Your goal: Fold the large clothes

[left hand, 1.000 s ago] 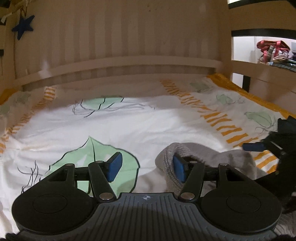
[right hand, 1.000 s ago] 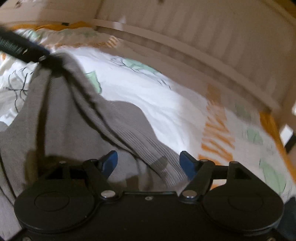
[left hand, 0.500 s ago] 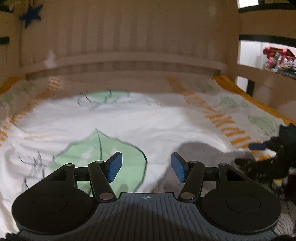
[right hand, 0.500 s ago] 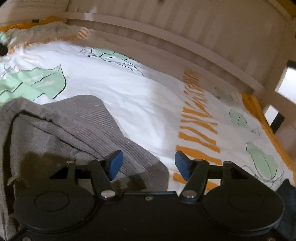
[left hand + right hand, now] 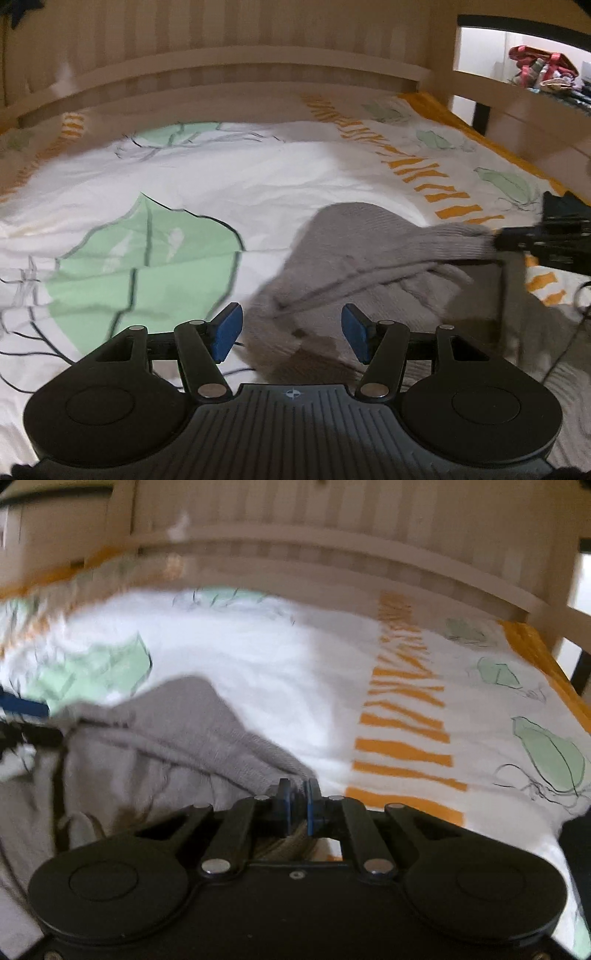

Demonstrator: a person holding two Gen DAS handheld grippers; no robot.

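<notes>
No writing reads anywhere. The grey sweater (image 5: pixel 354 266) lies rumpled on the leaf-print sheet (image 5: pixel 258 177). The left gripper (image 5: pixel 291 330) gapes above it; the right gripper (image 5: pixel 298 806) is closing, pinching a fold.

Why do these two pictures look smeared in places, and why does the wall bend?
Left wrist view: motion smears the grey sweater and the bedsheet; the window at upper right glares. Right wrist view: blur is heaviest at the left, and the gripper casts a dark shadow on the sweater. In both views the fisheye lens bows the headboard.
</notes>
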